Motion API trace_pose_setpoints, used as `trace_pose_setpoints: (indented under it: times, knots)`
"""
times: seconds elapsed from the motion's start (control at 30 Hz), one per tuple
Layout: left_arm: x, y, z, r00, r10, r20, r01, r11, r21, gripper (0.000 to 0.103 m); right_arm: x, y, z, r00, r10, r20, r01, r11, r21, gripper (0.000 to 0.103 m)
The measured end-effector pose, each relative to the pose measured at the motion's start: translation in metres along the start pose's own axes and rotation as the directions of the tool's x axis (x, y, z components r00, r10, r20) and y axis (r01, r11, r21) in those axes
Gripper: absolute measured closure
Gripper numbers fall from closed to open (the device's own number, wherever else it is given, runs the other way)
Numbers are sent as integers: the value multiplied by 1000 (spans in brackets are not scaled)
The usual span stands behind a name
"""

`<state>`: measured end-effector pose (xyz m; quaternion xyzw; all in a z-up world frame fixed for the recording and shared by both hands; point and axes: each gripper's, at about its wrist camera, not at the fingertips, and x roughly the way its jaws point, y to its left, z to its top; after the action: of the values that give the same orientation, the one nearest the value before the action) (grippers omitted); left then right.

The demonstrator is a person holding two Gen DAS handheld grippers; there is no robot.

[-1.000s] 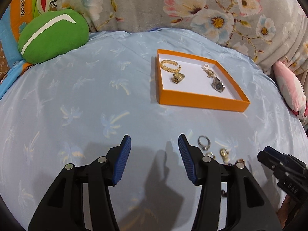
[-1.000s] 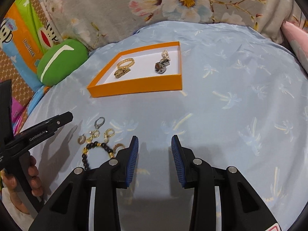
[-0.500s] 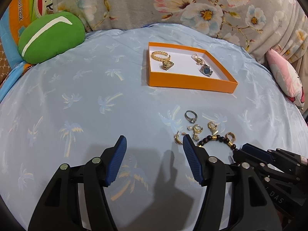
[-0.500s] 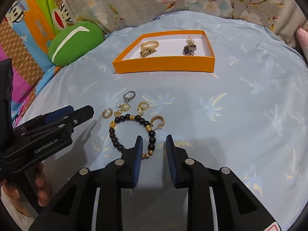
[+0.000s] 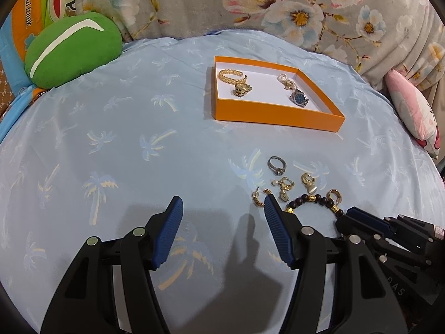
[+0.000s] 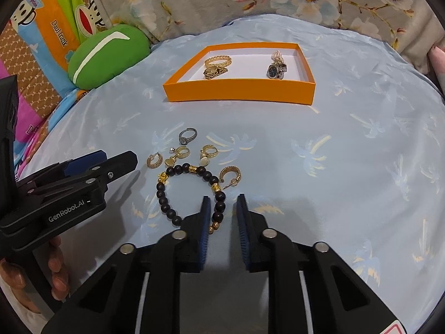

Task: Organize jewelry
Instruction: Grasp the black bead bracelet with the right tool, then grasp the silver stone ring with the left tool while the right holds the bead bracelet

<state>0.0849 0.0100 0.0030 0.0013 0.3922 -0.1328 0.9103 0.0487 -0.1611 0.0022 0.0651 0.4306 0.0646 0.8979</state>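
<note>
Jaws of our right gripper point(image 6: 221, 208) are closing around the bead bracelet's point(image 6: 178, 171) near strand, pads not visibly pressing it yet. Our left gripper point(image 5: 222, 210) hovers half open, empty. Earrings point(image 6: 182, 153) and ring point(image 6: 187, 135) lie at twelve o'clock, orange tray point(image 6: 239, 93) beyond.

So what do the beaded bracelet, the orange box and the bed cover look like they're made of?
Beaded bracelet: dark round beads with a dull sheen, possibly wood or stone, spaced by shiny gold-coloured metal-looking beads.
Orange box: looks like matte cardboard, with thin straight walls, crisp corners and a white inside.
Bed cover: smooth, slightly glossy woven fabric, satin-like, with fine creases and a printed palm pattern.
</note>
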Motion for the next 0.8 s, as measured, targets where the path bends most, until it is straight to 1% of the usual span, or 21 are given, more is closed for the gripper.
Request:
trace_pose_setpoints:
  times: [0.23, 0.4, 0.53, 0.63, 0.73, 0.8]
  knots:
    - [1, 0, 0, 1000, -1, -4, 1, 1000, -3, 44, -3, -4, -3, 1000, 9, 0, -9, 1000, 4, 95]
    - [2, -2, 1, 1000, -8, -12, 8, 1000, -1, 44, -18, -13, -19, 1000, 9, 1, -9, 1000, 11, 95]
    - [9, -16, 8, 999, -34, -30, 35, 999, 8, 44, -30, -24, -31, 1000, -6, 3, 6, 999, 37, 95]
    - [19, -33, 16, 997, -55, -49, 56, 998, 17, 44, -33, -27, -35, 1000, -6, 4, 5, 999, 48, 95]
    - [32, -47, 22, 997, -37, -64, 39, 999, 34, 45, -33, -27, -35, 1000, -5, 4, 5, 999, 49, 95]
    - [39, -50, 25, 997, -30, -78, 33, 999, 30, 46, -33, -27, -35, 1000, 1, 4, -2, 999, 54, 95]
